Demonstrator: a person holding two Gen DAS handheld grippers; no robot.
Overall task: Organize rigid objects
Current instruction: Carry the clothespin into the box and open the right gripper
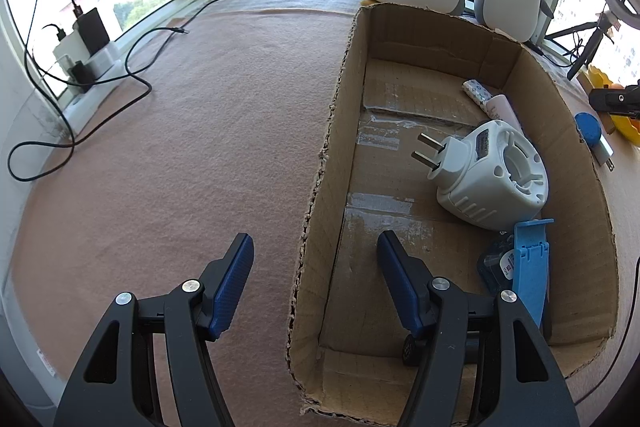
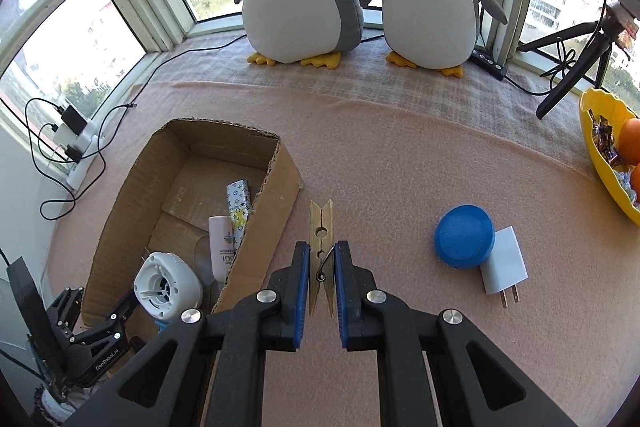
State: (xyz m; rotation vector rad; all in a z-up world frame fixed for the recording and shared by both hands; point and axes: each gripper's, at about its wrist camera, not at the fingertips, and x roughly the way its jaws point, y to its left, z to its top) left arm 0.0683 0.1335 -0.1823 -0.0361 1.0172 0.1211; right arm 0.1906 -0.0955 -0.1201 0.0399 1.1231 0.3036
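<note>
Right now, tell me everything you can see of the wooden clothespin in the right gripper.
The wooden clothespin is pale, light-grained wood: two flat prongs joined by a bent wire spring, with round notches along the seam. The right gripper is shut on it, blue pads pressing both sides at the spring. It points away from the camera, over the pink cloth beside the cardboard box.

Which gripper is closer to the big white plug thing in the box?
Left. The left gripper hangs open over the cardboard box's near wall, just short of the white plug-in device. The right gripper is outside the box, clamped on a wooden clothespin.
</note>
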